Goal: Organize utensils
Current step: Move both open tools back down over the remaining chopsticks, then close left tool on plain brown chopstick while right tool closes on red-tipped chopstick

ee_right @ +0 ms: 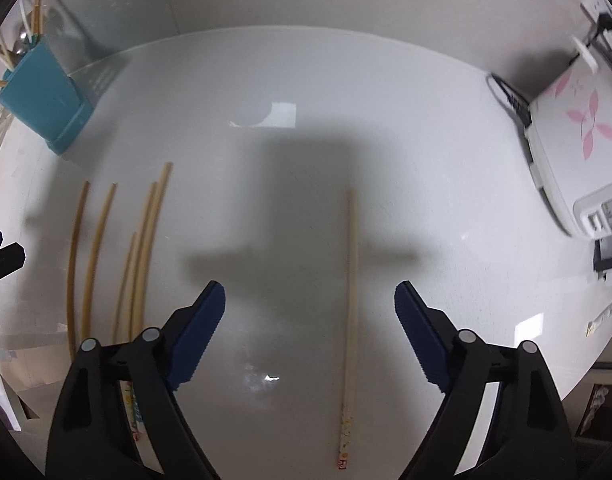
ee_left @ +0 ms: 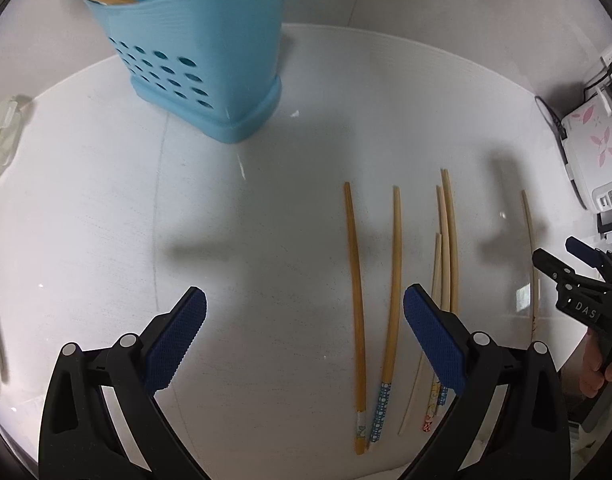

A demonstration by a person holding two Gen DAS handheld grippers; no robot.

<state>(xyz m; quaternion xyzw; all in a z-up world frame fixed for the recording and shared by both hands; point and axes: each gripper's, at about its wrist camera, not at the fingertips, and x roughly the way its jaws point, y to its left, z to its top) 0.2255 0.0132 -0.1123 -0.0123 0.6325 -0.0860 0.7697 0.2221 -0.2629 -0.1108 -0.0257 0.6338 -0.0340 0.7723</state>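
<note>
Several wooden chopsticks lie side by side on the white table (ee_left: 106, 220). My left gripper (ee_left: 304, 300) hangs open above them, pointing down. A pair of chopsticks (ee_left: 355, 280) lies under the gap between its fingers, nearer the right finger, and a bundle of chopsticks (ee_left: 445, 240) lies just beyond that finger. My right gripper (ee_right: 309, 292) is open over a single pale chopstick (ee_right: 351, 300), which runs lengthwise under the gap without touching the pads. The blue perforated utensil holder (ee_left: 202, 60) stands at the back left with chopsticks and other utensils in it.
A white appliance (ee_right: 577, 120) with pink flowers and a black cord sits at the right edge. A clear plastic bag (ee_left: 2, 136) lies at the far left. A hand (ee_left: 597, 368) holds the right gripper (ee_left: 561, 256) at the right of the left wrist view.
</note>
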